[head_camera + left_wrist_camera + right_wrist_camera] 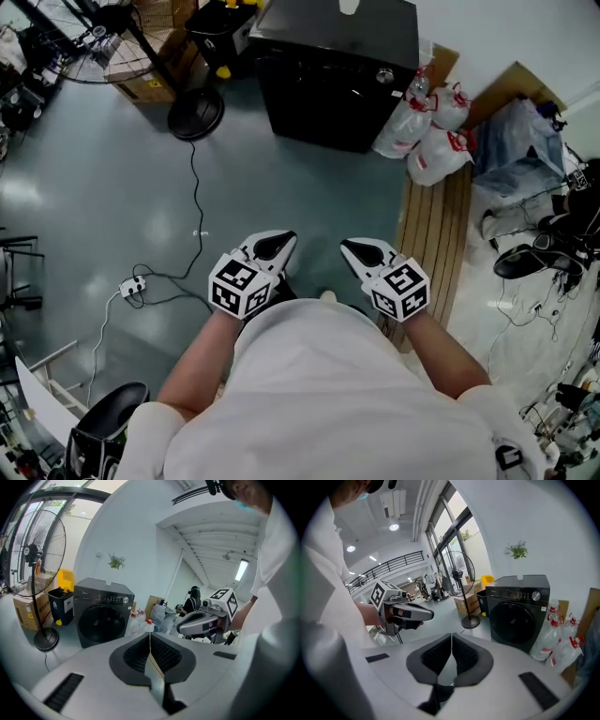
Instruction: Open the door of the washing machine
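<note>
Head view: the washing machine (337, 75) stands on the floor with its door shut; the left gripper (281, 242) and right gripper (354, 249) are held side by side well short of it. Left gripper view: jaws pressed together, holding nothing, machine beyond them. Right gripper view: jaws likewise together and empty, machine ahead to their right.

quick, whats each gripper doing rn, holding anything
Left gripper: closed, jaws together, holding nothing.
Right gripper: closed, jaws together, holding nothing.
</note>
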{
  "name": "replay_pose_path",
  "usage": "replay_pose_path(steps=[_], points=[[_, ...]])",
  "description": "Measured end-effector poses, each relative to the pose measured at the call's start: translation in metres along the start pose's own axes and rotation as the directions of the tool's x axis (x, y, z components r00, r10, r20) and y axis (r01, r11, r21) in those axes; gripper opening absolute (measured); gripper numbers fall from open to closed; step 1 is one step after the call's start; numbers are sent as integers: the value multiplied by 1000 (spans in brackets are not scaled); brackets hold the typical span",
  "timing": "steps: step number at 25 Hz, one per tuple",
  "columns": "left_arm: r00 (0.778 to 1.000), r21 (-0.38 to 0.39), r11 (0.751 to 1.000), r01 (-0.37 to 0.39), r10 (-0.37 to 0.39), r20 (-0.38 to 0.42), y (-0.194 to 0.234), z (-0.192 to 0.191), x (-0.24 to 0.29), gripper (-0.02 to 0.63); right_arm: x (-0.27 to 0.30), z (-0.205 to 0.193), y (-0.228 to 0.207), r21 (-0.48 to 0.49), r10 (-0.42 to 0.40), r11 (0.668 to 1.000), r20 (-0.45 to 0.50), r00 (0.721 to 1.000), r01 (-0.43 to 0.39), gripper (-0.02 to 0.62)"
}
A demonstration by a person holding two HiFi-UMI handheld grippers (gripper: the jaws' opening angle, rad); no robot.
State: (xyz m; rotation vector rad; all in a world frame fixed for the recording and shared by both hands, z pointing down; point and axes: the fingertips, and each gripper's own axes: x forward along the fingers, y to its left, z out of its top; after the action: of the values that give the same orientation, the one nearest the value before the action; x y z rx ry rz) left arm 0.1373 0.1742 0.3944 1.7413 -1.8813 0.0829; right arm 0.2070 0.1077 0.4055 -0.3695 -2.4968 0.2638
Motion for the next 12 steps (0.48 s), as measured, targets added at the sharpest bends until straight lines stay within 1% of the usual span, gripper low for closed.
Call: replay_pose_path(steps=[4,9,12], points=[[998,44,997,64,-64,-3,48,33,11,18,36,36,-16,0,-56,998,0,998,56,9],[993,87,989,118,-115,-36,110,49,18,18,86,83,-33,29,-120,992,30,992,120,9],[991,86,988,126,-121,-65,142,51,28,18,105,100,-38,50,-140,989,30,990,138,9]])
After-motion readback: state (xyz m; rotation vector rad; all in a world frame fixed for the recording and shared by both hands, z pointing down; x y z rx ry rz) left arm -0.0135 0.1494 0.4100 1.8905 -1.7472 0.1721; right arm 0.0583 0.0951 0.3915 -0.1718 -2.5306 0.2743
